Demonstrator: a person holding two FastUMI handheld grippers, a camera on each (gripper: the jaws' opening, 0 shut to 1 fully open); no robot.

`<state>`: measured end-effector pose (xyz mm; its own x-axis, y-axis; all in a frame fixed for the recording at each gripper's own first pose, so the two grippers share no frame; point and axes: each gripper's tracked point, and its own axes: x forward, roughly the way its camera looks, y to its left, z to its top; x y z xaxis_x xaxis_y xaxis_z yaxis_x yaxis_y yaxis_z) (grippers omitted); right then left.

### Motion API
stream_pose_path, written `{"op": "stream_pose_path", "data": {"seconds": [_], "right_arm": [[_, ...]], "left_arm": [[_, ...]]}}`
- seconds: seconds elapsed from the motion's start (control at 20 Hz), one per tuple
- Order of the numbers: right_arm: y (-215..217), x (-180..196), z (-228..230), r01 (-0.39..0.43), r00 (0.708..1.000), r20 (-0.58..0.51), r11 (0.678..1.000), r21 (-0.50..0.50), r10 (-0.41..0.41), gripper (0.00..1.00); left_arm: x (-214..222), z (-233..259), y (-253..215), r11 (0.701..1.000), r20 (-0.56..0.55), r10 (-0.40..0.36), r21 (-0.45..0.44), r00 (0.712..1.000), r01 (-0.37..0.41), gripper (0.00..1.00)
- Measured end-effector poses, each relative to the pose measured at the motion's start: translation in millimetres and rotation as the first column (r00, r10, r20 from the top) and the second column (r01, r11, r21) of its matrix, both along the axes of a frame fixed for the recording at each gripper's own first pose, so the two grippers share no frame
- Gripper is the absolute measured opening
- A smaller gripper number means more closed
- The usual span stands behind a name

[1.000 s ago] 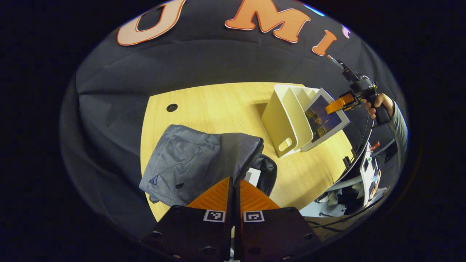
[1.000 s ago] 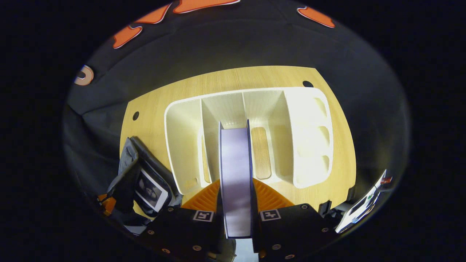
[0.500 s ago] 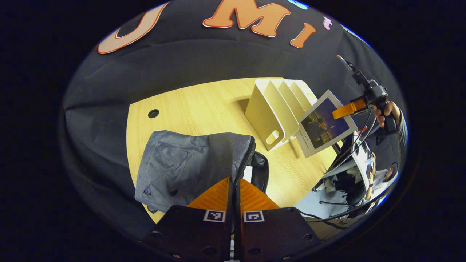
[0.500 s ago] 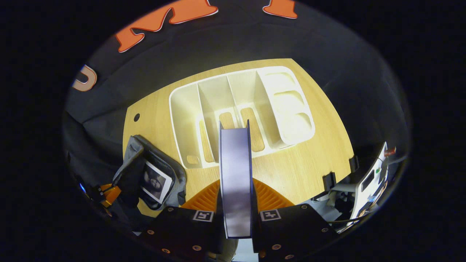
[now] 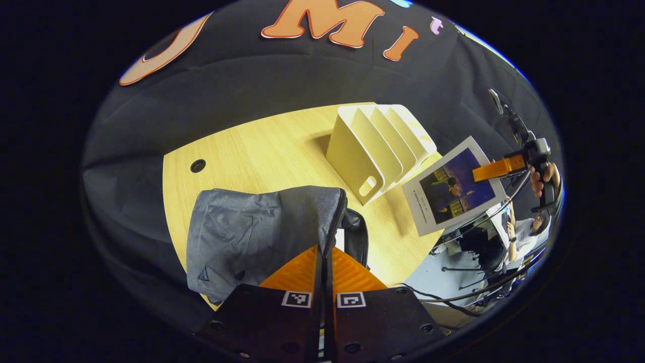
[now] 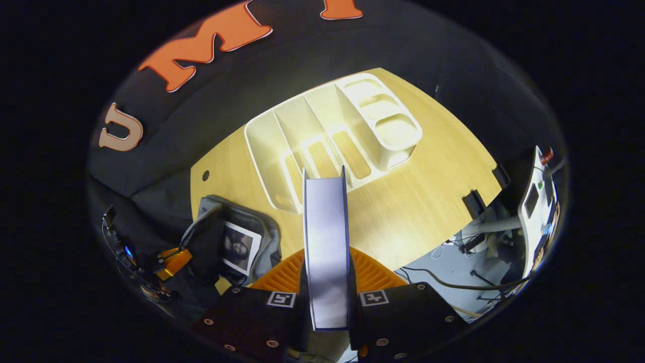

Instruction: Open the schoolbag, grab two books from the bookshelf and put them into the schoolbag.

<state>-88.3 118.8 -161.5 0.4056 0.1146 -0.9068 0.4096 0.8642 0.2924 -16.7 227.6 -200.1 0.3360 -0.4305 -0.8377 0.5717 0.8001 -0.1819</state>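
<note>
- While the schoolbag (image 5: pixel 262 227) is pinched at its open edge by the left gripper (image 5: pixel 323 267), a book (image 6: pixel 237 247) is seen inside.
- Beside the bookshelf (image 6: pixel 332 131), off the table, a second book (image 6: pixel 326 242) is clamped by the right gripper (image 6: pixel 327 275).

**Bag near, shelf far**

On the table (image 5: pixel 262 151), the schoolbag (image 5: pixel 262 232) sits at the near left edge with one book (image 6: pixel 241 246) inside it. The bookshelf (image 5: pixel 375 146) stands farther back and to the right (well apart from the bag). A second book (image 5: pixel 456 185) hangs in the air right of the bookshelf, past the table's right edge.
</note>
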Motion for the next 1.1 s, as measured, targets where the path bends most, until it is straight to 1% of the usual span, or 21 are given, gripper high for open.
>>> {"op": "stream_pose_path", "data": {"seconds": [0.25,0.4,0.5,0.65,0.9,1.0,1.1], "right_arm": [[34.0,-22.1,20.9,0.055,0.995,0.078,0.991,0.121,-0.065,0.31],[56.6,-24.2,31.7,0.077,0.987,0.122,0.975,0.209,-0.104,0.30],[74.2,-21.9,33.9,0.087,0.981,0.144,0.958,0.275,-0.130,0.30],[94.6,-16.7,28.5,0.080,0.975,0.171,0.938,0.338,-0.145,0.30],[144.2,7.3,14.4,0.050,0.966,0.204,0.894,0.445,-0.156,0.30],[162.3,19.2,3.7,0.037,0.965,0.208,0.873,0.486,-0.157,0.30],[180.8,28.1,-11.3,0.044,0.964,0.197,0.841,0.539,-0.177,0.30]], "left_arm": [[1.4,2.2,3.2,0.999,0.012,-0.048,0.013,0.999,0.048,0.04],[6.4,6.8,2.9,0.998,0.023,-0.062,0.018,0.998,0.062,0.04],[10.1,10.8,3.6,0.998,0.029,-0.067,0.021,0.997,0.067,0.04],[16.0,16.8,3.4,0.998,0.042,-0.054,0.018,0.998,0.053,0.04],[26.8,27.5,3.6,1.000,0.064,-0.030,0.006,0.997,0.029,0.04],[28.6,30.8,3.3,1.000,0.070,-0.025,0.002,0.997,0.025,0.04],[31.3,33.8,2.8,1.000,0.077,-0.024,-0.003,0.997,0.025,0.04]]}}
